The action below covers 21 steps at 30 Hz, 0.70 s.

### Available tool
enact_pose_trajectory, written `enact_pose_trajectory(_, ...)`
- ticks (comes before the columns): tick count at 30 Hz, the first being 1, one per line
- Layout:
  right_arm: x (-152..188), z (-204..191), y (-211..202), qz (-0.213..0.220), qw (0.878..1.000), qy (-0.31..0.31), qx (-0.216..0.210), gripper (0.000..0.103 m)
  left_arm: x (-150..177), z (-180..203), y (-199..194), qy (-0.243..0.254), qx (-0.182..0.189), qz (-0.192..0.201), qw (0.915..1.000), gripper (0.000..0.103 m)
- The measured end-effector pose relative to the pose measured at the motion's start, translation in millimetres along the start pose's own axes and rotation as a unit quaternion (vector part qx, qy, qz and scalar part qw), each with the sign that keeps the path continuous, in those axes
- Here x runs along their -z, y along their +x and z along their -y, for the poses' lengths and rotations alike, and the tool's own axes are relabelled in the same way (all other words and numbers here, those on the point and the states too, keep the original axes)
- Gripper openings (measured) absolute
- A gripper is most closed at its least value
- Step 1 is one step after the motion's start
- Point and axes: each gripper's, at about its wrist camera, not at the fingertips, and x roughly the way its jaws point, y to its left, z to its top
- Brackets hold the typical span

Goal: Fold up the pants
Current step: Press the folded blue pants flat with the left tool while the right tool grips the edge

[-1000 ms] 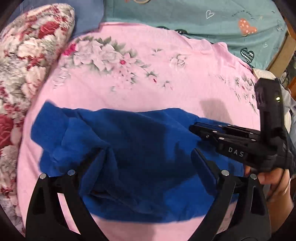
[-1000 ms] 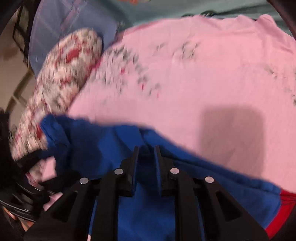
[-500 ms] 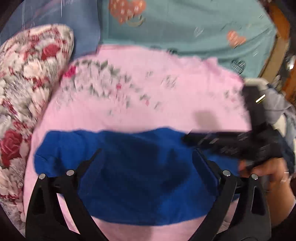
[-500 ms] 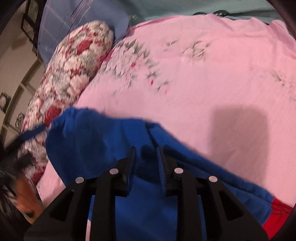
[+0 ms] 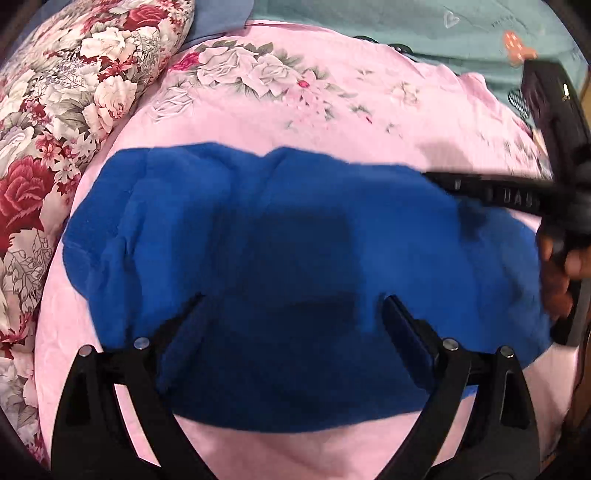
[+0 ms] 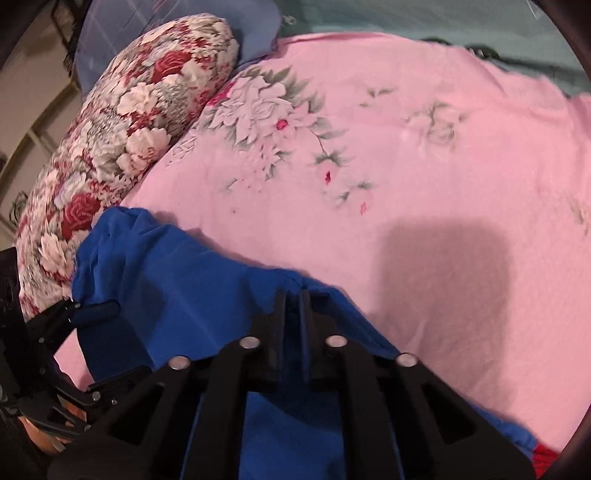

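The blue pants (image 5: 280,236) lie folded across the pink floral bedspread (image 5: 295,110). My left gripper (image 5: 291,306) is open, its jaws spread wide just above the near part of the pants. My right gripper (image 6: 293,299) is shut on the far edge of the pants (image 6: 192,295); it also shows in the left wrist view (image 5: 436,177) at the pants' right side. A bit of red trim (image 6: 546,458) shows at the pants' right end.
A red and white floral pillow (image 5: 55,110) lies along the left of the bedspread (image 6: 406,147). A teal sheet with hearts (image 5: 461,33) lies beyond it. A blue pillow (image 6: 177,33) sits at the far left.
The bunched left part of the pants has been spread flat. My left gripper has moved closer over the pants. My right gripper's jaws have closed tighter on the fabric edge.
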Motion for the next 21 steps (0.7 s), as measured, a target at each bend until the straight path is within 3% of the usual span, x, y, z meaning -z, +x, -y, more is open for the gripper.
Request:
enact_pose_trajectory(3, -3.0, -3.3, -2.8, 0.006, 1.000, -0.019, 0.015, 0.002, 8.2, 4.4, 0.0, 0.018, -0.016, 0.007, 0.9997, 0.095)
enact_pose_trajectory(6, -20.1, 5.0, -12.3, 0.052, 0.998, -0.005, 0.032, 0.000, 7.9, 1.1, -0.9, 0.008, -0.011, 0.009, 0.9999, 0.095)
enact_pose_trajectory(10, -21.8, 3.8, 16.9, 0.023, 0.997, -0.046, 0.059, 0.000, 5.8, -0.2, 3.7, 0.007, -0.007, 0.000, 1.0000, 0.095)
enact_pose_trajectory(12, -20.3, 7.6, 9.0, 0.038, 0.996, -0.051, 0.059, 0.001, 5.4, 1.3, 0.7, 0.012, -0.009, 0.003, 0.9999, 0.095)
enact_pose_trajectory(13, -20.7, 14.7, 0.1, 0.049, 0.995, -0.035, 0.084, 0.002, 4.9, 0.9, -1.5, 0.013, -0.007, 0.004, 0.9999, 0.095)
enact_pose_trajectory(14, -18.8, 27.1, -14.4, 0.068, 0.991, -0.009, 0.115, 0.009, 4.8, -0.2, -5.8, 0.010, -0.004, 0.003, 0.9999, 0.095)
enact_pose_trajectory(17, 5.2, 52.4, -54.7, 0.096, 0.991, 0.059, 0.070, 0.010, 3.8, -4.7, -25.5, -0.005, 0.016, 0.020, 0.9996, 0.095)
enact_pose_trajectory(19, 27.6, 49.2, -67.4, 0.087, 0.994, 0.053, 0.030, 0.010, 0.7, -5.4, -38.7, -0.003, 0.020, 0.045, 0.9988, 0.095)
enact_pose_trajectory(21, 56.2, 43.5, -66.0, 0.053, 0.998, 0.039, -0.019, 0.010, -5.4, -7.9, -41.7, 0.000, 0.001, 0.064, 0.9979, 0.097)
